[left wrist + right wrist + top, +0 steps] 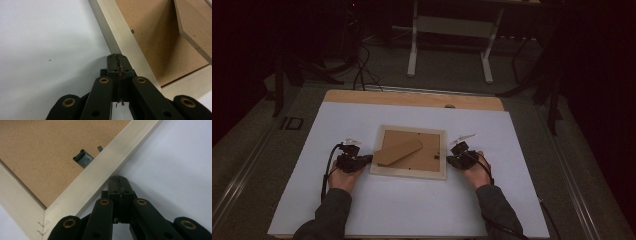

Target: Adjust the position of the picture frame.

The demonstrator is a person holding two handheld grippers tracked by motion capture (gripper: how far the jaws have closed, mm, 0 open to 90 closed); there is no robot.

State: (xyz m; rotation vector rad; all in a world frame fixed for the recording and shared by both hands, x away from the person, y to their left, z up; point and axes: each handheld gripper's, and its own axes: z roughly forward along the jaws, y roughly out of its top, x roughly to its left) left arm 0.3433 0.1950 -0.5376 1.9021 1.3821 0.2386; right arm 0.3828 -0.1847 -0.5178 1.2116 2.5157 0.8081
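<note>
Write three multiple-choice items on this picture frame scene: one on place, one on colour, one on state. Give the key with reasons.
1. Where does the picture frame lie?
A. face down on the white sheet, between the two grippers
B. on the floor
C. leaning upright on a wall

2. What colour is the backing board?
A. blue
B. brown
C. green

3. How do the jaws of the left gripper stand?
A. wide open
B. clamped on a cup
C. shut, at the frame's edge

Key: 1 A, the high view shows its back up between the left gripper and the right gripper. 2 B, both gripper views show brown board. 3 C, the left gripper view shows the tips pressed together.
</note>
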